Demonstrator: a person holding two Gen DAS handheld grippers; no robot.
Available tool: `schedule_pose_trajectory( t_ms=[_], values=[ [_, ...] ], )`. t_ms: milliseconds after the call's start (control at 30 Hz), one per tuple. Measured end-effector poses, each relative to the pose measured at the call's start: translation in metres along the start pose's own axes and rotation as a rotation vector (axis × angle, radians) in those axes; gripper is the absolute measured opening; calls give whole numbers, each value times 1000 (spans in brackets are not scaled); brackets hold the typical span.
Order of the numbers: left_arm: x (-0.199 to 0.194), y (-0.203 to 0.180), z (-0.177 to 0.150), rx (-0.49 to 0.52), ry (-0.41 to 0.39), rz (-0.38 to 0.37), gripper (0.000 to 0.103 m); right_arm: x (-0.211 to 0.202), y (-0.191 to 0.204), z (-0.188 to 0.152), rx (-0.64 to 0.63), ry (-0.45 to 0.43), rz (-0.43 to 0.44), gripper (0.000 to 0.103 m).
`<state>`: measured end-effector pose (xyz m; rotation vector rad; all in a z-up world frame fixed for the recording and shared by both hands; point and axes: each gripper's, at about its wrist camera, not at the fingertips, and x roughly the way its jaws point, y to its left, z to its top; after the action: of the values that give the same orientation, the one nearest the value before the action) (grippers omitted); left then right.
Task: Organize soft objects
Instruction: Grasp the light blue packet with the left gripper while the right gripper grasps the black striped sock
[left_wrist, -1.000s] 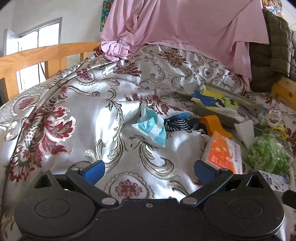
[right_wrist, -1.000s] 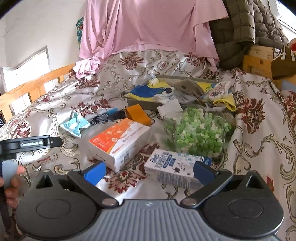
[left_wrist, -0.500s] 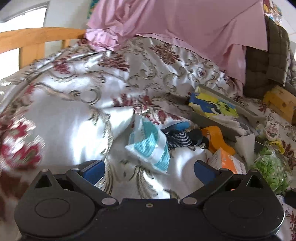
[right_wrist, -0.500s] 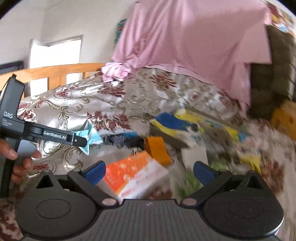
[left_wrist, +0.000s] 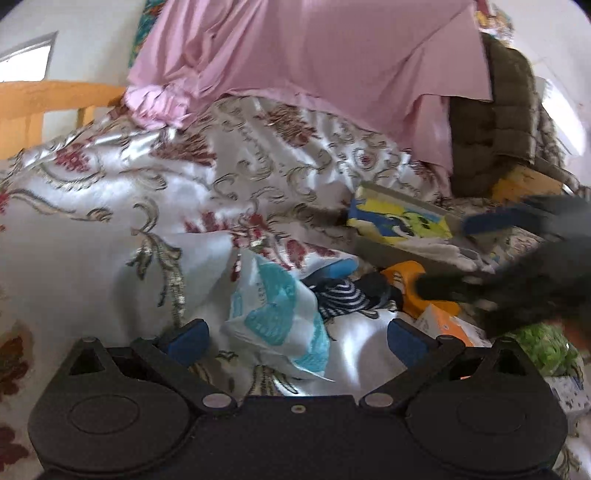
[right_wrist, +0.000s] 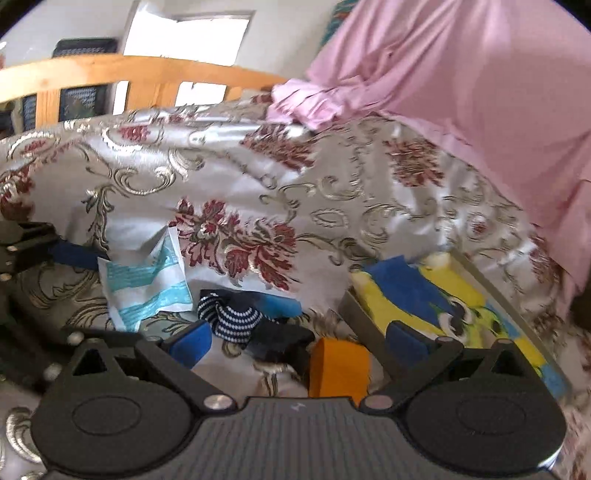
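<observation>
No lettering can be read in either wrist view. The white-and-teal packet (left_wrist: 275, 325) on the floral bedspread (left_wrist: 110, 206) carries printed marks too blurred to make out. The orange box (left_wrist: 445, 326) to its right and the white carton (left_wrist: 570, 387) at the near right edge show print that is too small and smeared to read. The yellow-and-blue cloth (right_wrist: 432, 295) in the far tray (right_wrist: 360, 315) bears a cartoon picture only.

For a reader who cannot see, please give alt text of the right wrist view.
The open right tool hovers over a striped sock and an orange item on a floral bedspread, with a teal-and-white packet at left and a grey tray at right.
</observation>
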<state>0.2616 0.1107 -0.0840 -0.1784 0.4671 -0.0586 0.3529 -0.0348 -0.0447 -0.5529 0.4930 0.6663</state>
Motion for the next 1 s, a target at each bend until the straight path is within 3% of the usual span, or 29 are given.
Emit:
schedule_pose_trajectory(
  t_ms=[167, 300, 600, 700, 1000],
  values=[
    [5, 10, -3, -44, 1, -57, 97, 30, -2, 9, -4, 58, 88, 100],
    [13, 27, -11, -156, 15, -120, 93, 47, 1, 12, -12, 86, 139, 91],
    [13, 39, -15, -251, -20, -135, 77, 69, -5, 10, 31, 151, 223, 77],
    [11, 44, -17, -289, -34, -147, 71, 78, -6, 4, 48, 174, 234, 68],
    [17, 47, -17, -329, -16, -145, 59, 83, -8, -4, 107, 178, 267, 54]
  ],
)
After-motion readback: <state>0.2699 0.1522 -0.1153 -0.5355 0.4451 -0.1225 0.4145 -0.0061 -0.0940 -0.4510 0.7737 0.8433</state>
